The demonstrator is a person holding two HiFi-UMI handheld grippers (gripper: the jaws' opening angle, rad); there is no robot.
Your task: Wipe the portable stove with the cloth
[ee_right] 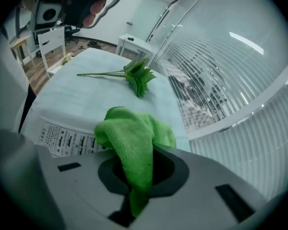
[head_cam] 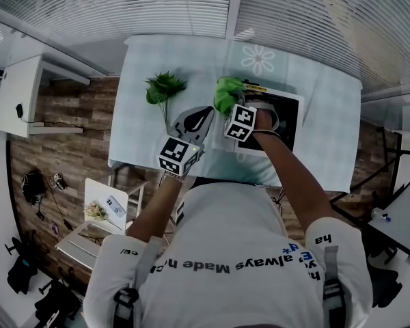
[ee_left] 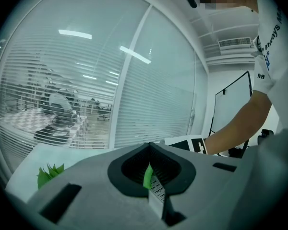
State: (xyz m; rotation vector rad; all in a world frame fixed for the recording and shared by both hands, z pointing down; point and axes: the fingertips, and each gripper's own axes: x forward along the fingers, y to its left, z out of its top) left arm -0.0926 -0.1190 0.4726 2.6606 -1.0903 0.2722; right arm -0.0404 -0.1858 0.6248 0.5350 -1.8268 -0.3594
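Right gripper [ee_right: 137, 186] clamping green cloth [ee_right: 134, 138] at portable stove's [head_cam: 290, 125] ten o'clock corner, left gripper [ee_left: 151, 174] at eight o'clock holding jaws together, empty.

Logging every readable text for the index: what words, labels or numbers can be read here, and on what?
"always" and "Made": back of the shirt.
"ha": shirt sleeve.
Label on the stove: print too small to read.
Marker cubes: square patterns only, no words.
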